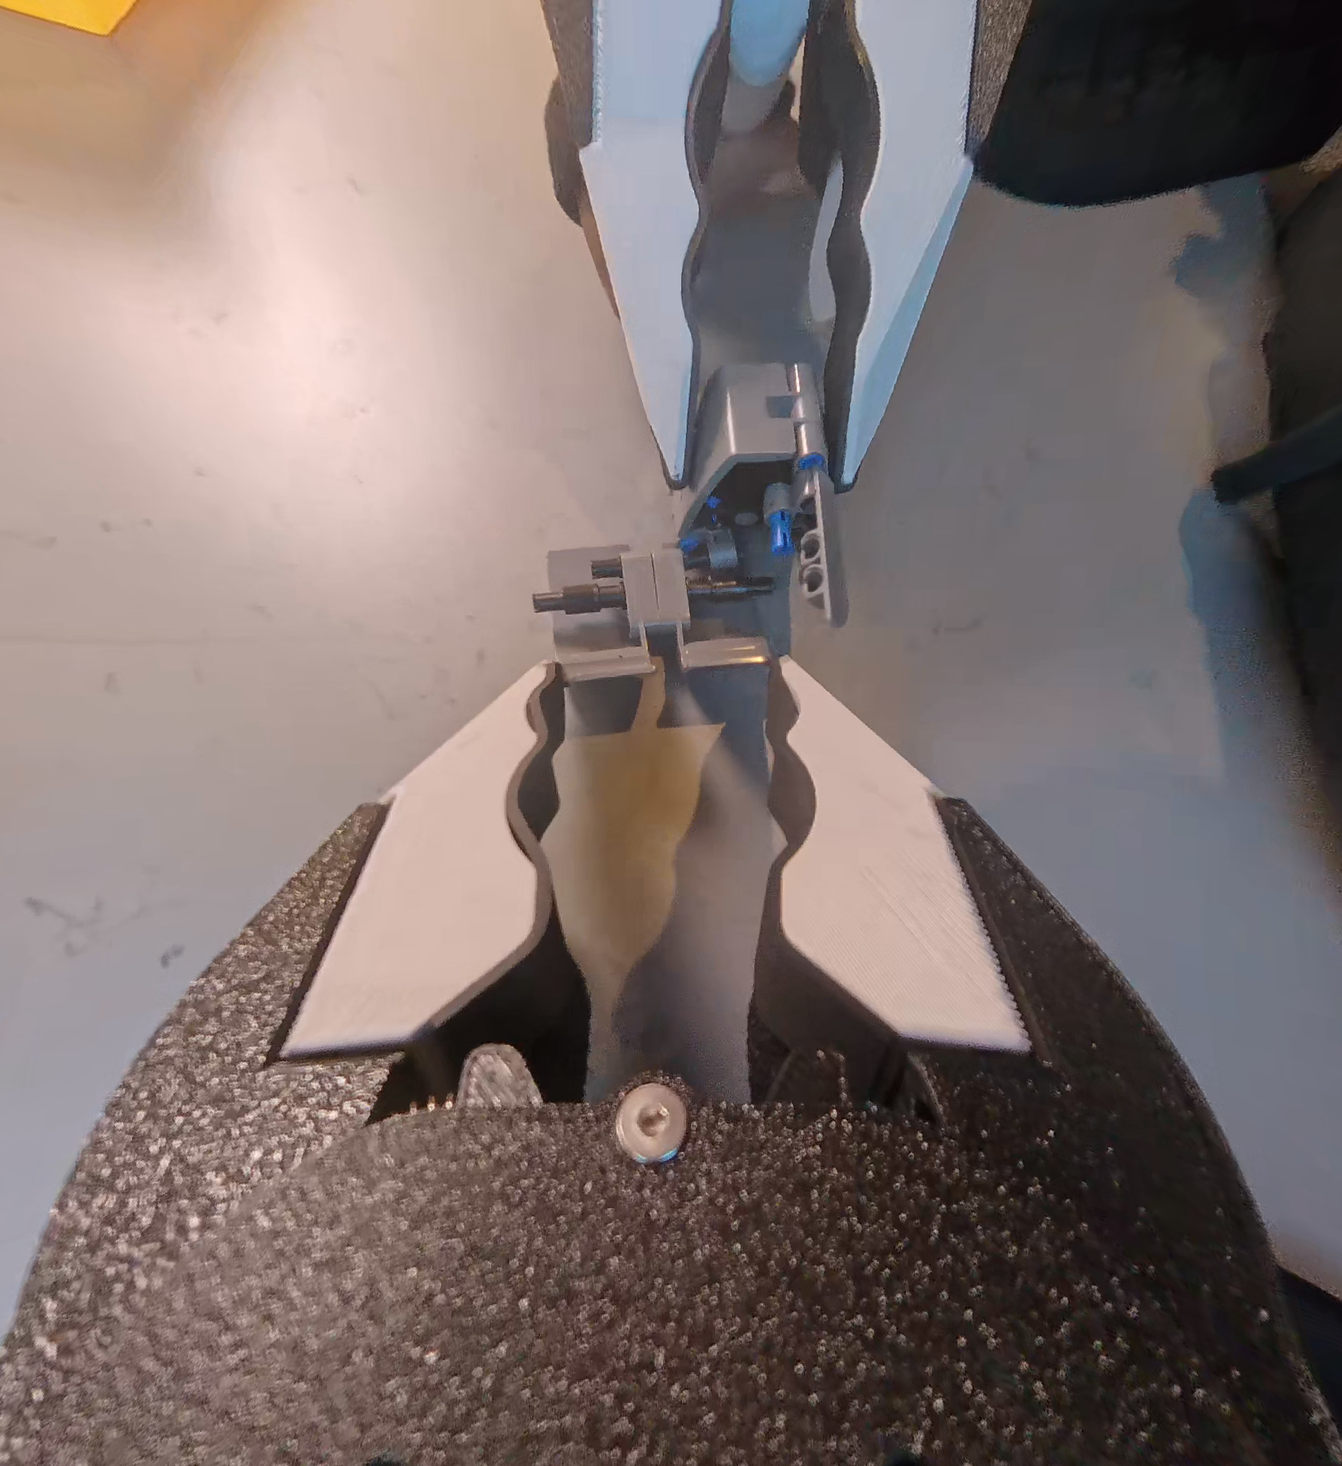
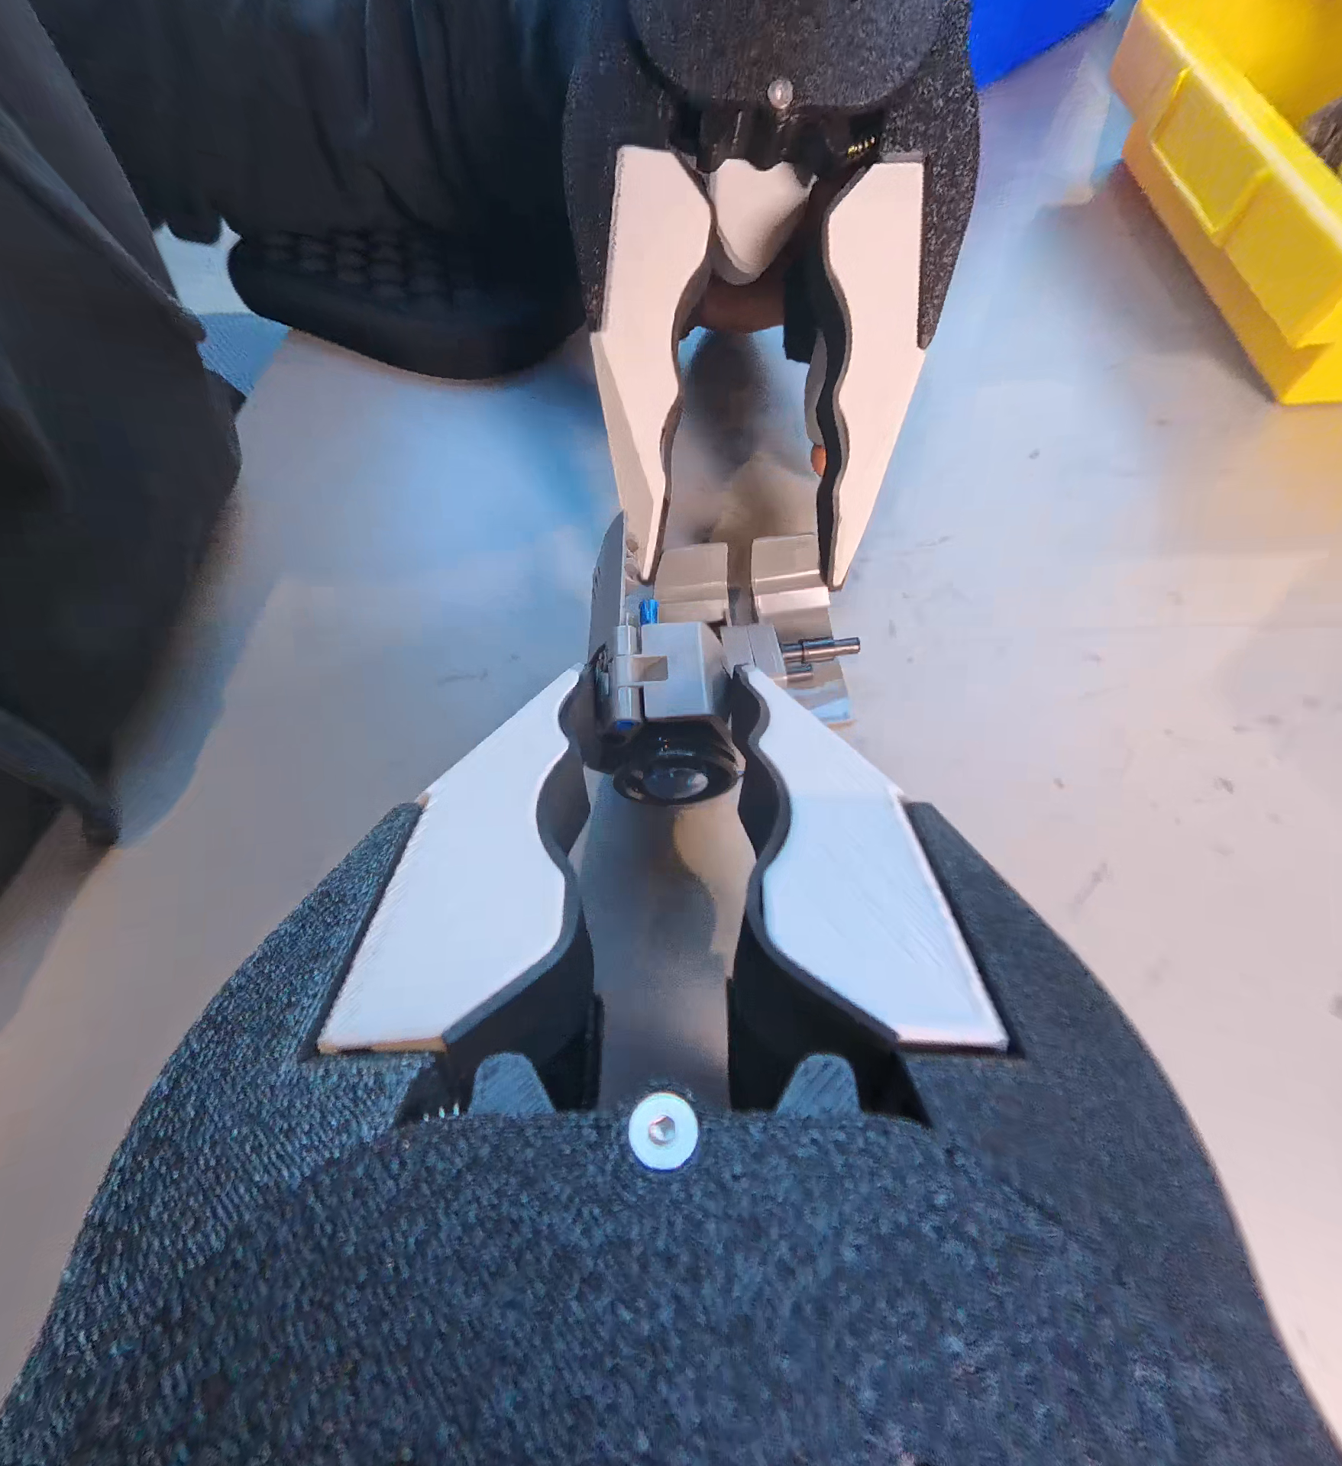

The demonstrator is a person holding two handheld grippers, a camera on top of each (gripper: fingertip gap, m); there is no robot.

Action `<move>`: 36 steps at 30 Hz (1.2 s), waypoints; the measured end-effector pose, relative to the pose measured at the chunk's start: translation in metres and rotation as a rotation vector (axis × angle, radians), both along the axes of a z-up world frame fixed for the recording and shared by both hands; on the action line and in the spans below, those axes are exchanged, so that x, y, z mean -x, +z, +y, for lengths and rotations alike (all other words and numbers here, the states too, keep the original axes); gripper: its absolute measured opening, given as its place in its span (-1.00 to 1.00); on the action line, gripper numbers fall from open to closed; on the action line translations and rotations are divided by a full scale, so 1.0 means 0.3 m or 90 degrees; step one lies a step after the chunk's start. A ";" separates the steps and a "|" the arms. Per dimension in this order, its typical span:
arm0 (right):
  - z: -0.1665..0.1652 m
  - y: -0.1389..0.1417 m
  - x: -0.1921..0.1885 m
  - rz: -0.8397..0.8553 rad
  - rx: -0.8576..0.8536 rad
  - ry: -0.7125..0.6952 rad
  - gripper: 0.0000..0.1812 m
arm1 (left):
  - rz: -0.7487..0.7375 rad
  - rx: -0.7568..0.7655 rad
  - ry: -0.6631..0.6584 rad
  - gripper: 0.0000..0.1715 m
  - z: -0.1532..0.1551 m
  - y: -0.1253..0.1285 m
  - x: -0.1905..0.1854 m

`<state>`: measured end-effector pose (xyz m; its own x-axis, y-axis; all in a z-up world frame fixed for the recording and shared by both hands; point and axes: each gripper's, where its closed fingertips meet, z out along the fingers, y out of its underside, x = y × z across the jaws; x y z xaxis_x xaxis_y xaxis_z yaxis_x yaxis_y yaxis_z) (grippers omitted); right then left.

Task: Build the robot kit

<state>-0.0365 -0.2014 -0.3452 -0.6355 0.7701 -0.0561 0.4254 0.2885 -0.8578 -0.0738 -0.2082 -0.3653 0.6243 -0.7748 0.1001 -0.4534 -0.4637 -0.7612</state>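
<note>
1. While held over the pale bench (image 1: 215, 397), a grey brick-built assembly (image 1: 699, 587) is gripped from both ends.
2. Left hand-held gripper (image 1: 663, 674): closed narrowly on the near flat end.
3. Right hand-held gripper (image 2: 655, 682): clamped around the housing end with a dark wheel (image 2: 675, 773).
4. Both halves are seen joined; nothing further can be told.

toy assy (image 1: 731, 547) – matt grey plastic | table (image 1: 255, 476) – smooth, scuffed | bin (image 2: 1239, 206) – glossy yellow plastic

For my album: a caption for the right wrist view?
Two facing grippers clamp a grey toy-brick model above a pale table.
</note>
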 end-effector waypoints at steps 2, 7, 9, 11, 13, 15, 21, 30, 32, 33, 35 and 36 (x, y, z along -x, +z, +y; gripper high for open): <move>0.001 -0.002 -0.005 -0.018 0.017 0.005 -0.63 | -0.037 0.029 0.006 -0.41 0.001 0.006 0.000; 0.008 0.020 -0.003 -0.007 0.043 0.003 -0.62 | -0.109 0.090 0.021 -0.41 0.008 0.020 0.001; 0.009 0.031 -0.007 -0.002 0.050 0.005 -0.62 | -0.124 0.107 0.023 -0.41 0.007 0.022 0.000; 0.006 0.052 -0.019 0.008 0.070 0.017 -0.62 | -0.143 0.120 0.021 -0.40 0.007 0.028 -0.002; 0.004 0.052 -0.033 0.001 0.081 0.026 -0.62 | -0.148 0.121 0.021 -0.40 0.007 0.029 -0.002; 0.003 0.051 -0.036 -0.002 0.086 0.026 -0.62 | -0.149 0.122 0.020 -0.40 0.007 0.030 -0.002; -0.002 0.052 -0.019 -0.002 0.082 0.021 -0.62 | -0.128 0.110 0.017 -0.40 0.006 0.023 -0.004; -0.004 0.014 -0.015 -0.022 0.023 0.021 -0.62 | -0.050 0.055 0.008 -0.40 -0.001 0.015 -0.020; -0.001 0.008 -0.015 -0.022 0.005 0.019 -0.62 | -0.046 0.046 0.010 -0.40 -0.001 0.019 -0.019; -0.002 0.003 -0.015 -0.019 -0.005 0.020 -0.62 | -0.041 0.043 0.009 -0.40 -0.002 0.018 -0.016; -0.008 0.000 -0.014 -0.011 -0.013 0.020 -0.62 | -0.039 0.044 0.005 -0.40 -0.007 0.014 -0.014; -0.011 0.002 -0.015 -0.007 -0.016 0.020 -0.62 | -0.040 0.046 0.003 -0.40 -0.010 0.011 -0.015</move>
